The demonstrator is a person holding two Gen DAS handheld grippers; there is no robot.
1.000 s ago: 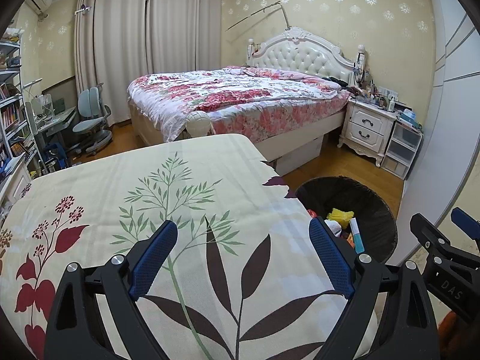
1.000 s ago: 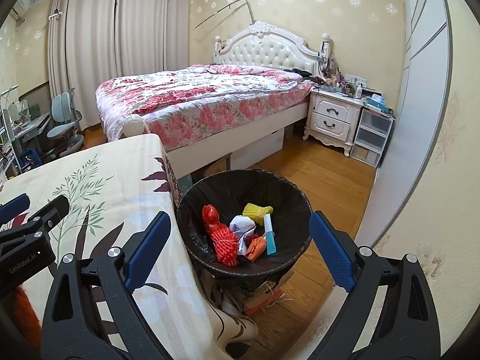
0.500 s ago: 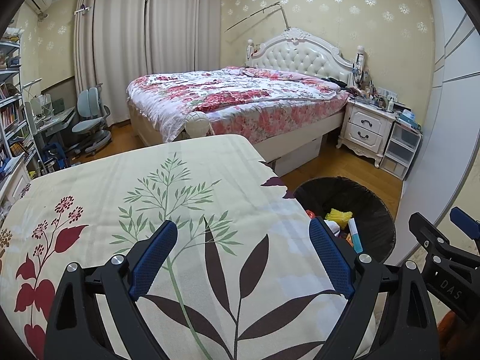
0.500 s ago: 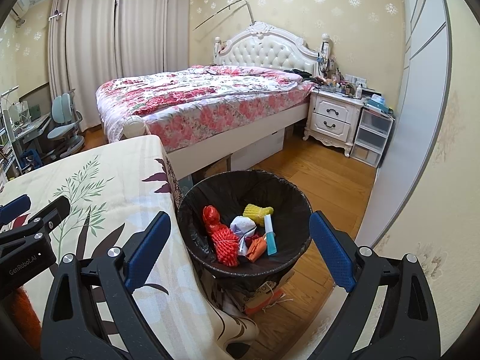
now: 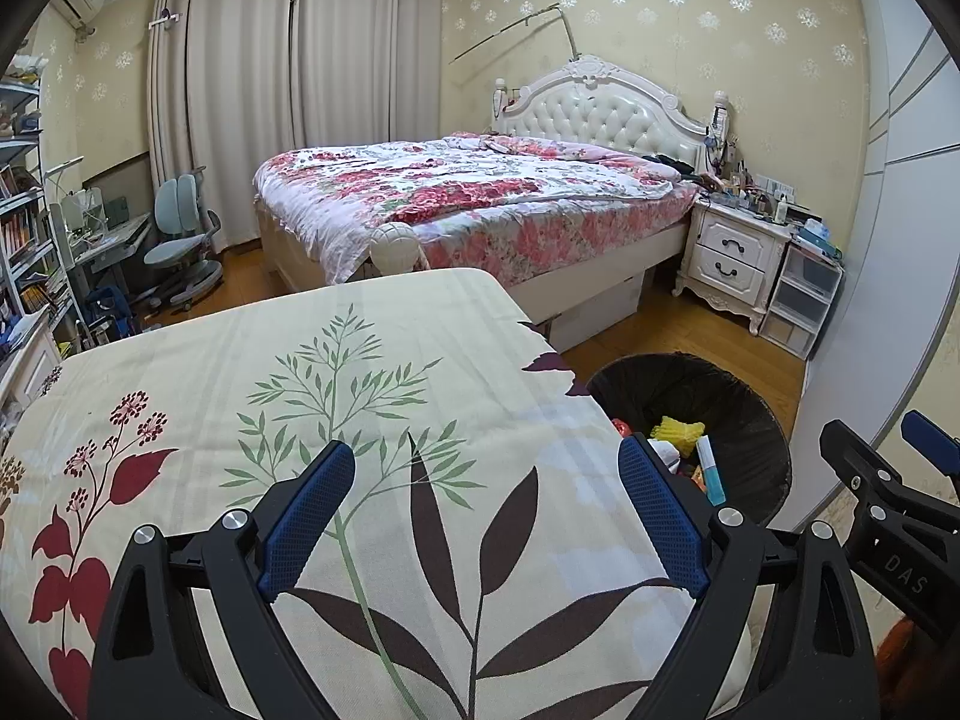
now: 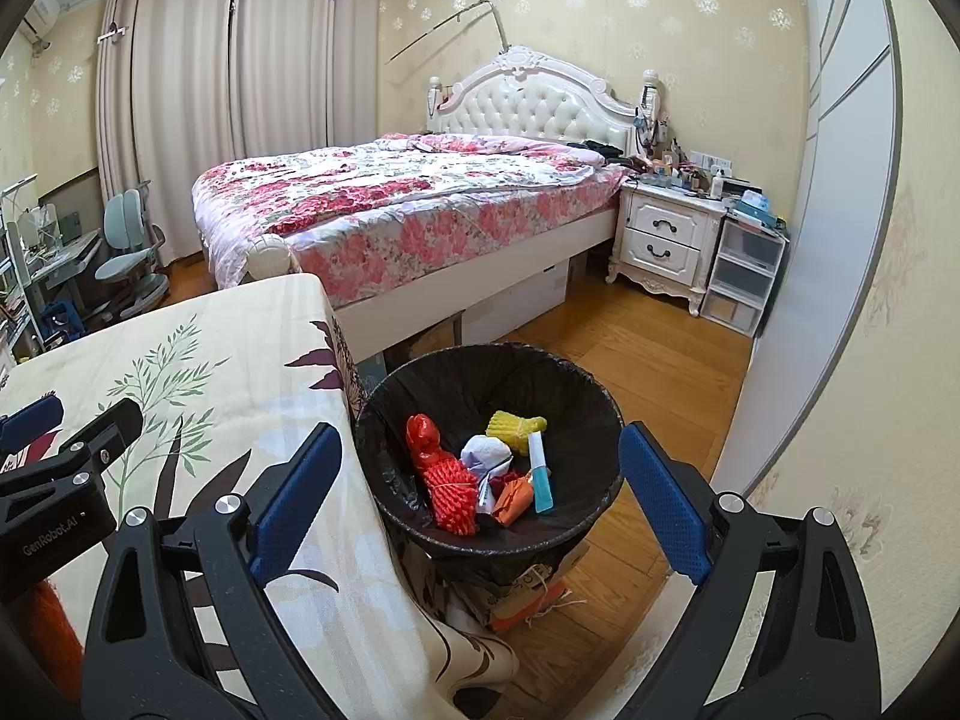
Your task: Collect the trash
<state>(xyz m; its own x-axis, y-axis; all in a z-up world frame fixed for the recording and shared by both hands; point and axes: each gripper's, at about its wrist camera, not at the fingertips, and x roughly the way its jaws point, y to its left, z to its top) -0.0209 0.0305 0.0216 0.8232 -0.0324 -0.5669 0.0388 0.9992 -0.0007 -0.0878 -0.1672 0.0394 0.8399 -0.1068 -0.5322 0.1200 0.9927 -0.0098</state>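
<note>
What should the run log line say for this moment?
left gripper: open, empty | right gripper: open, empty | trash bin: holds trash | tablecloth: bare

Your left gripper (image 5: 486, 516) and right gripper (image 6: 474, 504) are matte black frames with blue textured pads (image 5: 309, 519), silver screws (image 5: 234, 519), white "GenRobot.AI" and "DAS" lettering.

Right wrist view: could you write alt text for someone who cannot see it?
An open two-finger gripper hangs above a black-lined bin holding red netting, a yellow bundle and other scraps. A cloth-covered table stands to the left of the bin, where the other gripper shows; a floral bed lies behind.
</note>
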